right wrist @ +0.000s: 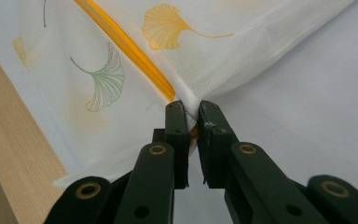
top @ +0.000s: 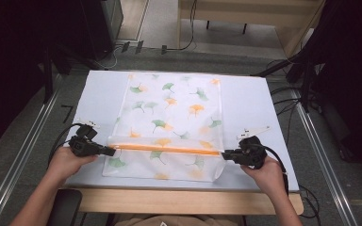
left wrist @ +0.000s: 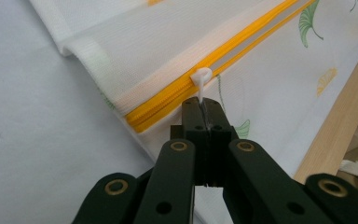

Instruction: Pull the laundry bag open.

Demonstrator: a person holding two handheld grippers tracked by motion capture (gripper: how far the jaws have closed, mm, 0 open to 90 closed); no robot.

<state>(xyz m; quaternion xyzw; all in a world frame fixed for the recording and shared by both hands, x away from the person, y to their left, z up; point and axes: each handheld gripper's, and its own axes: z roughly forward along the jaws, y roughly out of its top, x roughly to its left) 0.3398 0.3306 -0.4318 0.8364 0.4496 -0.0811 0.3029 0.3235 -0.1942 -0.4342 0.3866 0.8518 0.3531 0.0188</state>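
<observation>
The left gripper (left wrist: 204, 108) clamps the white zipper pull (left wrist: 201, 77) of the white ginkgo-print mesh bag (top: 172, 113); the right gripper (right wrist: 192, 116) pinches the bag's right corner (likely bracing it).

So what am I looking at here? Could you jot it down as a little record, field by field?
Setting: table with a pale cover
Item: white mesh bag printed with green and orange leaves, lying flat
Zip: orange zip across the bag's near part
Left gripper: shut on the white zip pull
Right gripper: pinching the bag's cloth at the zip's other end
Hands: one on each gripper
</observation>
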